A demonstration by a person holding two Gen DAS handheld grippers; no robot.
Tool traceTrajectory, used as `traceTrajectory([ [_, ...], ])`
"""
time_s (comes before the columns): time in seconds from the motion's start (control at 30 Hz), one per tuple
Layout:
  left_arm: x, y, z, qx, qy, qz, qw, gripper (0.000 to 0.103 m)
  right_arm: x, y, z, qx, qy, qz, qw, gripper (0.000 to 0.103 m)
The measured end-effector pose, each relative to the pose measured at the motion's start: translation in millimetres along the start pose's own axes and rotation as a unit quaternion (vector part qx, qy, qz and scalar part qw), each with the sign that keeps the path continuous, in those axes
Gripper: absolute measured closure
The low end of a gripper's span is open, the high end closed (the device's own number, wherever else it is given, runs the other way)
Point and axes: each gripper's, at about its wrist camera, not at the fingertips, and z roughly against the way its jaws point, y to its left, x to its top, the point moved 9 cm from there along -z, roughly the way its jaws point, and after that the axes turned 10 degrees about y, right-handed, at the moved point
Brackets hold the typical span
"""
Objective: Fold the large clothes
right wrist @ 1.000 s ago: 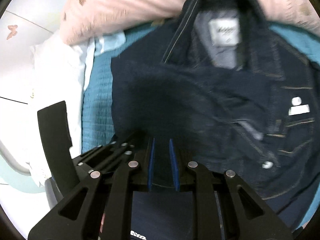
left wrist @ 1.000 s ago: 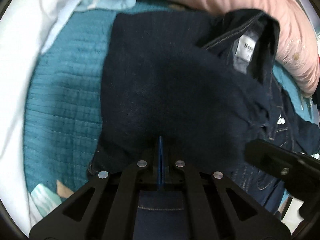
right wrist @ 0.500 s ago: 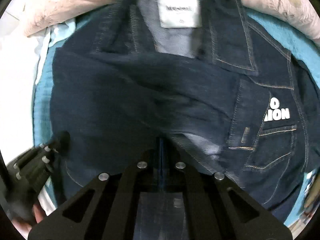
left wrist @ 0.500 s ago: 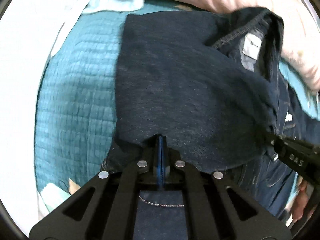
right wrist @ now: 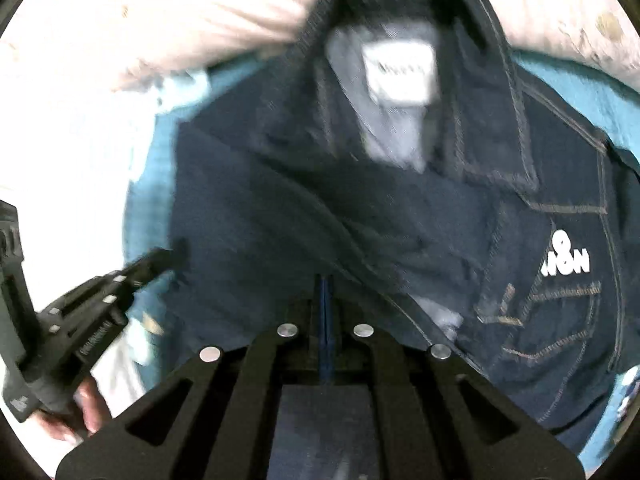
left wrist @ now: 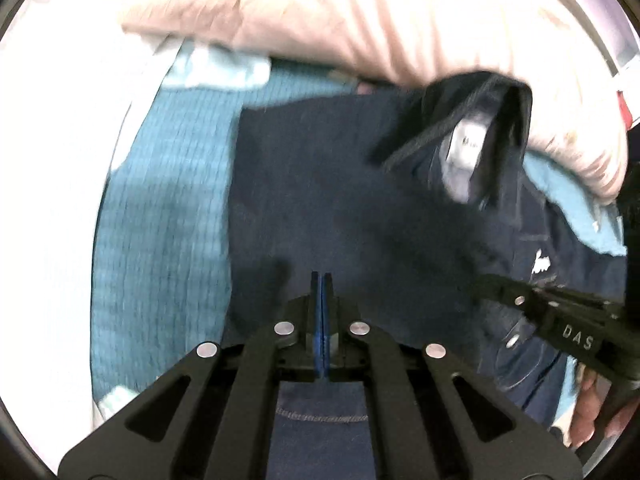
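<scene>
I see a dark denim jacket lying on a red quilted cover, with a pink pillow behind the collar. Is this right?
Not quite. The quilted cover is teal, not red, as the left wrist view shows. The dark denim jacket does lie on it, with the pink pillow behind the collar.

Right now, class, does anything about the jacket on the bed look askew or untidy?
Yes. The dark denim jacket lies rumpled on the teal bedspread: its collar stands up against the pink pillow, baring the neck label, and diagonal creases cross its front.

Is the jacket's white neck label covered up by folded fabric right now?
No, the white label shows openly inside the raised collar of the dark denim jacket.
</scene>
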Motion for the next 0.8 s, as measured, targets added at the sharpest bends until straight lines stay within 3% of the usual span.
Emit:
traceTrajectory([
  [0.07,15.6,6.4,-3.7,0.011,-0.001,0.007,0.9999,0.103,17.4,7.1,4.4,0.012,-0.009,-0.005,1.000,0.103],
  [0.13,33.4,8.0,-11.5,-0.004,0.002,0.013,0.9999,0.103,27.8,6.9,4.2,0.008,-0.017,-0.010,1.000,0.103],
  [0.2,50.1,19.5,-27.8,-0.006,0.012,0.024,0.9996,0.103,43.3,4.5,-8.4,0.035,-0.002,-0.031,0.999,0.103],
  [0.33,51.6,43.2,-76.9,0.033,0.059,0.044,0.9967,0.103,60.5,-18.7,-52.5,0.013,0.024,-0.062,0.998,0.103],
  [0.4,49.2,44.3,-78.8,0.026,0.048,0.041,0.9977,0.103,60.6,-24.7,-52.6,0.048,0.024,-0.073,0.996,0.103],
  [0.43,47.1,43.2,-75.1,0.039,0.043,0.030,0.9979,0.103,59.9,-29.0,-47.1,0.047,0.021,-0.077,0.996,0.103],
  [0.53,41.2,42.8,-72.2,0.070,0.035,-0.007,0.9969,0.103,56.4,-42.0,-26.6,-0.005,0.002,-0.063,0.998,0.103],
  [0.57,40.4,44.7,-73.9,0.065,0.036,-0.005,0.9972,0.103,57.6,-52.2,-19.0,-0.037,-0.008,-0.062,0.997,0.103],
  [0.7,42.6,51.1,-78.2,0.039,0.044,0.018,0.9981,0.103,57.2,-97.5,-13.6,-0.047,-0.009,-0.106,0.993,0.103],
  [0.77,43.4,53.1,-83.5,0.045,0.046,0.018,0.9977,0.102,57.9,-129.2,-18.7,-0.111,-0.024,-0.140,0.984,0.103],
  [0.8,43.7,52.8,-85.1,0.049,0.044,0.019,0.9977,0.102,57.2,-135.4,-26.2,-0.080,-0.024,-0.157,0.984,0.103],
])
